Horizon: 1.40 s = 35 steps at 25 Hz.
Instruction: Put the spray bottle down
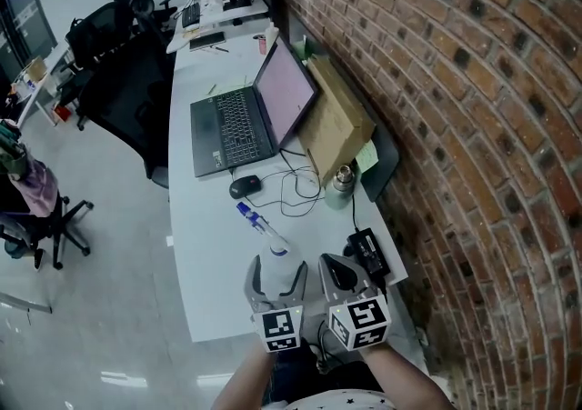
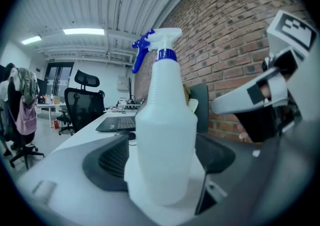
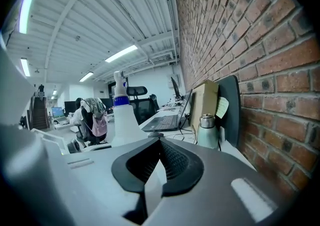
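A white spray bottle (image 1: 274, 258) with a blue trigger stands upright over the near end of the white table (image 1: 207, 254). My left gripper (image 1: 275, 283) is shut on the spray bottle (image 2: 167, 94) low on its body, one dark pad on each side. Whether the base rests on the table is hidden in the left gripper view, where the left gripper (image 2: 164, 155) fills the lower half. My right gripper (image 1: 339, 274) sits just to the right, shut with nothing in it. In the right gripper view the right gripper (image 3: 159, 143) has its pads together, and the bottle (image 3: 121, 120) rises at left.
Beyond the bottle lie a black mouse (image 1: 245, 185), cables and an open laptop (image 1: 250, 117). A cardboard box (image 1: 335, 122) leans on the brick wall (image 1: 446, 81). A metal flask (image 1: 342, 181) and a black power adapter (image 1: 368, 250) sit to the right. Office chairs (image 1: 123, 72) stand on the left.
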Each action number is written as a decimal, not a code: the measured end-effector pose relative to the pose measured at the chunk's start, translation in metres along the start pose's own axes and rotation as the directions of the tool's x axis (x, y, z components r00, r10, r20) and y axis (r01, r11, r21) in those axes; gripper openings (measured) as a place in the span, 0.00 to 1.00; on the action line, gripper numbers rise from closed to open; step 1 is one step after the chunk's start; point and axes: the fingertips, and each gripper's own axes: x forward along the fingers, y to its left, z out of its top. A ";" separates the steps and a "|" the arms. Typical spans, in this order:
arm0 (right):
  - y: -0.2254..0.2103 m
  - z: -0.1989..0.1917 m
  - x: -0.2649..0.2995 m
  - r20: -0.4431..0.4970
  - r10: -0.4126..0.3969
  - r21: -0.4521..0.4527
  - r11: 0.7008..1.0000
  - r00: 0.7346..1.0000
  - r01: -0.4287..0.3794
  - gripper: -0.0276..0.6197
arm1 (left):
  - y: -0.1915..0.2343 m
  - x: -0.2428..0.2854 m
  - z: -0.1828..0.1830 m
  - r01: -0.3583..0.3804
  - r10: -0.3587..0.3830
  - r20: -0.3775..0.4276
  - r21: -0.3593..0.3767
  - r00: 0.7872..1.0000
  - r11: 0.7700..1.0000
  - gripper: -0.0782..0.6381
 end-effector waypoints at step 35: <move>0.081 0.008 -0.084 0.023 0.200 -0.134 0.971 0.979 -0.196 0.04 | -0.004 -0.137 0.065 -0.110 0.114 0.040 -0.091 0.993 0.990 0.12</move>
